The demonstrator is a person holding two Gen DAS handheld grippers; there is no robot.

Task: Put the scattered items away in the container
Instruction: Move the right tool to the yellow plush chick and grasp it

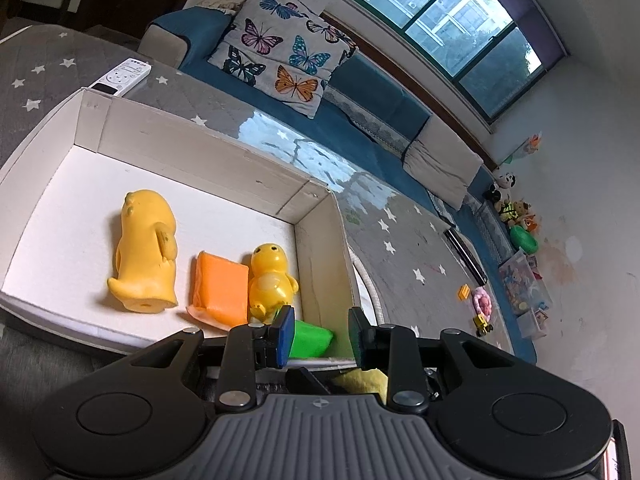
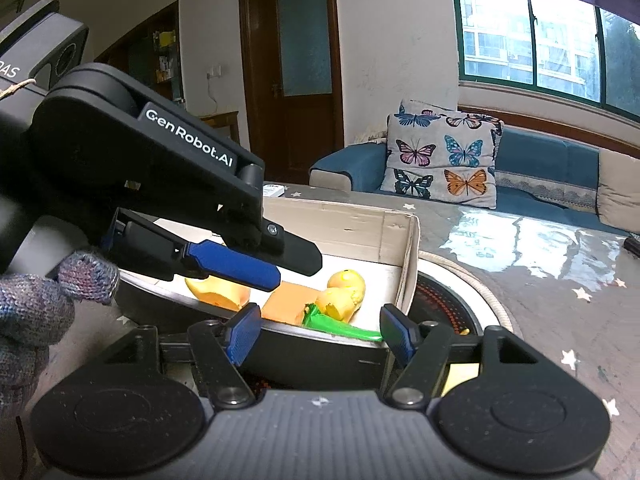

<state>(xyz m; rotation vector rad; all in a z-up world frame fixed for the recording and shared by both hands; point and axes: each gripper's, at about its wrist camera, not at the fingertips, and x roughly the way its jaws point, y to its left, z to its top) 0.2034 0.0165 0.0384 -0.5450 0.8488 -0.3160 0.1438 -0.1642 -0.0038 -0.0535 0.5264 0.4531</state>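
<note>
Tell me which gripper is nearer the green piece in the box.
Left. The left gripper hangs open right over the green piece; the right gripper sits open outside the box wall.

The cardboard box [image 1: 224, 168] is plain white inside, a bit scuffed and greyish on its walls. In it, the big duck toy [image 1: 144, 252] is a solid yolk yellow, and next to it on the side away from the box's far-left corner sits a flat orange block [image 1: 220, 292]. Then comes the small duck [image 1: 270, 280] — glossier yellow with a paler belly. A bright green piece [image 1: 310, 338] lies nearest the box's front wall. Both grippers are black with blue finger pads [image 2: 240, 338]. Behind the box, the tabletop cover [image 1: 400, 240] is grey with white stars, and the pillow [image 1: 280, 48] is off-white with butterflies — pink, teal, orange, dark blue. The sofa [image 1: 372, 96] behind is deep blue.
</note>
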